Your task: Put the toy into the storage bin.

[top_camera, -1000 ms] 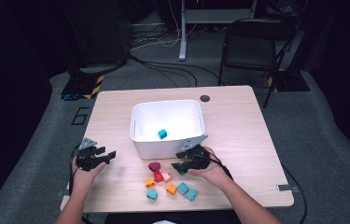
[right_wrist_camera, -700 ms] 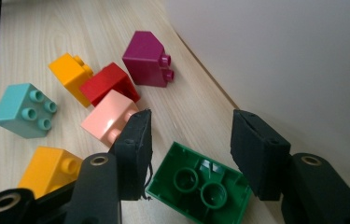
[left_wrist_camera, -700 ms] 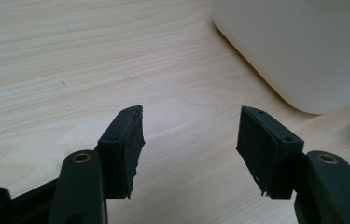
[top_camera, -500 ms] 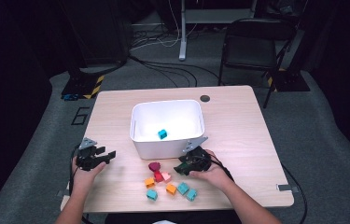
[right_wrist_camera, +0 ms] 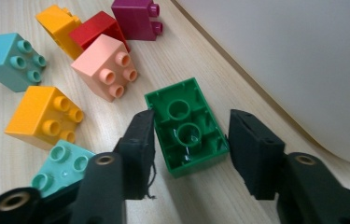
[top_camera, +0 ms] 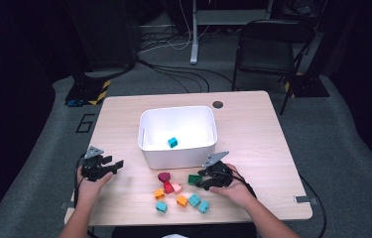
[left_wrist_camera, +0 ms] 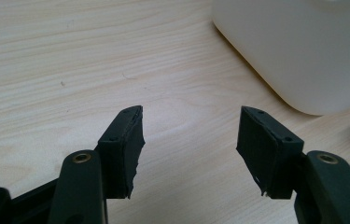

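A green brick point(right_wrist_camera: 182, 112) lies studs-down on the table, just in front of the white bin point(right_wrist_camera: 303, 70). My right gripper point(right_wrist_camera: 191, 140) straddles it; its jaws have just been closing, and the pads stand close to the brick's sides without a clear press. In the high view the right gripper point(top_camera: 199, 182) sits at the green brick point(top_camera: 194, 179), right of the loose pile. My left gripper point(top_camera: 116, 164) rests open at the table's left, nothing between its pads point(left_wrist_camera: 126, 140). A teal brick point(top_camera: 172, 142) lies inside the bin point(top_camera: 178, 153).
Several loose bricks lie left of the green one: pink point(right_wrist_camera: 107, 70), red point(right_wrist_camera: 93, 30), magenta point(right_wrist_camera: 135, 16), two orange point(right_wrist_camera: 44, 116), two teal point(right_wrist_camera: 11, 60). The bin's wall point(left_wrist_camera: 303, 51) stands right of the left gripper. A round hole point(top_camera: 217, 104) is behind the bin.
My right gripper has sunk a little toward the table, down around the green brick. The left gripper and the bricks have stayed put.
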